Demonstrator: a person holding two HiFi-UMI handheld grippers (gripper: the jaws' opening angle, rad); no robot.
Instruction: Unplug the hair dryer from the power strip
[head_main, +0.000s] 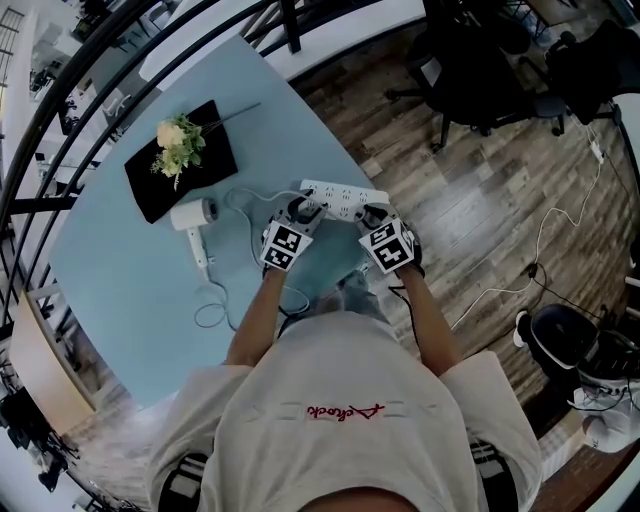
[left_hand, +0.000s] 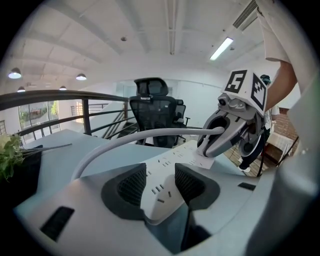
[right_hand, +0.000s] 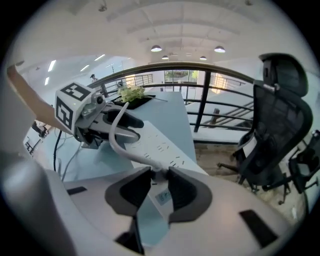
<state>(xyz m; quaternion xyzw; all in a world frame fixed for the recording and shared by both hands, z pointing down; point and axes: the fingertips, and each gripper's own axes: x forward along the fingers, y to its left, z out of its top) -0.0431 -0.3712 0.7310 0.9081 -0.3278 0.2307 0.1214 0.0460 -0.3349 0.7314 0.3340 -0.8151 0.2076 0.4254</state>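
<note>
So the hair dryer (head_main: 192, 214) is lying on the light blue table (head_main: 130, 270) just beside the black tray (head_main: 215, 165) with the flowers (head_main: 178, 143). Its cord (left_hand: 130, 138) arcs over to the power strip (head_main: 345, 197), which sits close to the table's edge. The plug (right_hand: 156, 174) looks seated in the strip, so nothing's out yet. The right gripper (head_main: 373, 214) is pinched on that plug, jaws partway closed with the pads against its sides. The left gripper (head_main: 302, 211) is clamped across the other end of the strip, one pad on each long side, basically bracing it. Here's what I'd worry about. The plug is a small thing to hold, and only the tips look to be on it, so a hard yank could just pop the pads off. If the right one pulls at a slant instead of straight out of the socket, the prongs could bind and the whole strip lifts or twists in the left one's hold. And with the strip that near the edge, a slip there might send it off the table. There's also the cord: once the plug lets go it could whip back and tug the dryer toward the tray.
</note>
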